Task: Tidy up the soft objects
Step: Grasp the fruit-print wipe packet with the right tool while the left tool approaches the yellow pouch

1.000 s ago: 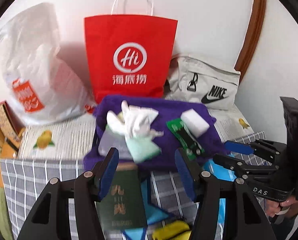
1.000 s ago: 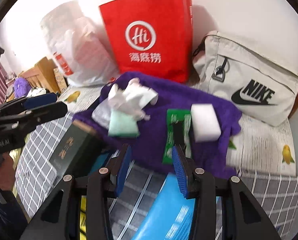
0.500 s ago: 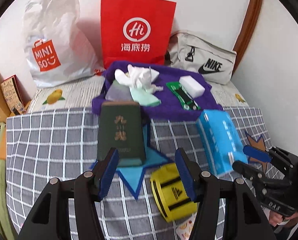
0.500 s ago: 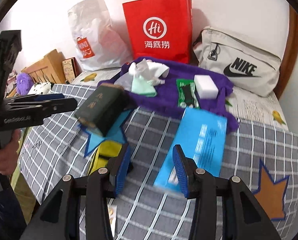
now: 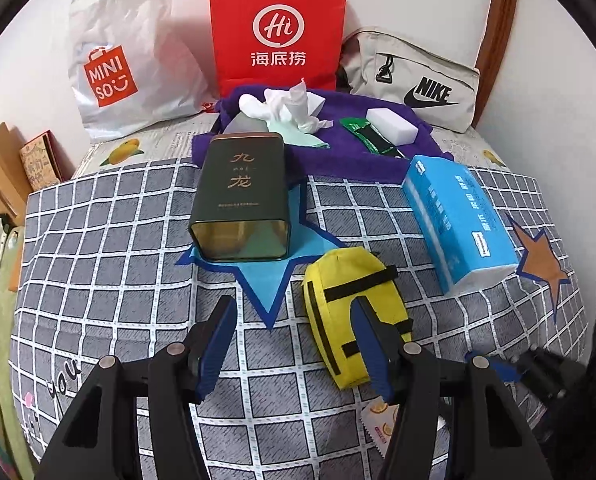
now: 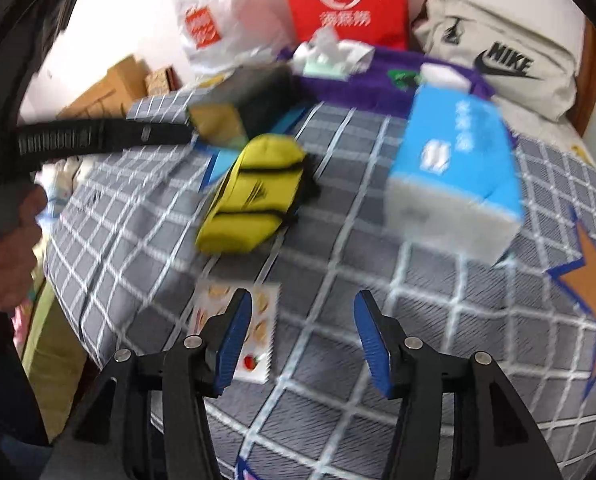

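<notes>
A purple towel [image 5: 338,152] lies at the back of the bed with white crumpled tissues [image 5: 285,108], a mint cloth [image 5: 298,136], a green packet [image 5: 372,140] and a white sponge [image 5: 392,124] on it. A yellow pouch [image 5: 350,312] lies on the checked cover, also in the right wrist view [image 6: 253,196]. A blue tissue pack [image 5: 458,220] lies to its right, also in the right wrist view [image 6: 458,164]. My left gripper [image 5: 293,348] is open and empty, just before the pouch. My right gripper [image 6: 302,340] is open and empty above the cover.
A dark green tin [image 5: 241,204] lies on a blue star patch. A red paper bag [image 5: 277,28], a white MINISO bag [image 5: 117,64] and a grey Nike bag [image 5: 414,84] stand against the wall. A small snack sachet [image 6: 237,332] lies near the bed's front edge. Cardboard boxes [image 5: 1,172] stand at left.
Both grippers have pulled back from the purple towel toward the front of the bed. The tin, the yellow pouch and the blue pack have come into view. Both stay open.
</notes>
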`<action>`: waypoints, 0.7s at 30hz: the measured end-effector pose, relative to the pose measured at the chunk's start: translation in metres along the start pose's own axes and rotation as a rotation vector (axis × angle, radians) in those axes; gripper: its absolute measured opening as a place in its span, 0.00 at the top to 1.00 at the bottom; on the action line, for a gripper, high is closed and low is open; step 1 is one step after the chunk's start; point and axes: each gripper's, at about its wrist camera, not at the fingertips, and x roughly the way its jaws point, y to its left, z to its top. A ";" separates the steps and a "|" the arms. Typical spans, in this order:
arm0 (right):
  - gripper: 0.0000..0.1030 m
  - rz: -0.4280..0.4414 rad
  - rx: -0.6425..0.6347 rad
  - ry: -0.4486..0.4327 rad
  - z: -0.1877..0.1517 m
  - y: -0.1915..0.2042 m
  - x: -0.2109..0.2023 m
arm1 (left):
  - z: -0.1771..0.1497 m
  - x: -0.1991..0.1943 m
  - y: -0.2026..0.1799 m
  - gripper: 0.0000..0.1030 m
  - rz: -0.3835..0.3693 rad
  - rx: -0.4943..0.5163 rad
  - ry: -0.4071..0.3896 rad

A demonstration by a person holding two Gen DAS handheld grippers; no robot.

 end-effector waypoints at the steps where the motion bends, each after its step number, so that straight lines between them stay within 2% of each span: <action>1: 0.45 0.002 -0.007 0.010 -0.003 0.005 0.004 | -0.001 -0.001 0.000 0.42 0.012 0.001 -0.005; 5: 0.37 0.054 0.005 0.031 -0.011 0.020 0.017 | -0.003 -0.002 0.003 0.41 0.026 0.002 -0.008; 6: 0.32 0.054 0.005 0.026 -0.012 0.023 0.018 | -0.004 -0.003 0.003 0.41 0.020 0.002 -0.006; 9: 0.23 0.053 0.005 0.016 -0.012 0.032 0.021 | -0.006 -0.003 0.005 0.41 0.008 -0.001 -0.002; 14: 0.20 -0.066 -0.062 -0.005 -0.017 0.054 0.029 | -0.008 -0.002 0.013 0.41 -0.019 -0.032 0.010; 17: 0.21 -0.114 -0.065 -0.046 -0.024 0.059 0.030 | -0.009 -0.001 0.021 0.41 -0.024 -0.051 0.012; 18: 0.26 -0.116 -0.053 -0.056 -0.025 0.057 0.029 | -0.009 -0.001 0.023 0.41 -0.025 -0.058 0.013; 19: 0.37 -0.128 -0.046 -0.066 -0.026 0.056 0.028 | -0.010 0.000 0.024 0.41 -0.029 -0.063 0.015; 21: 0.50 -0.146 -0.014 -0.081 -0.025 0.051 0.024 | -0.011 0.003 0.027 0.41 -0.037 -0.069 0.023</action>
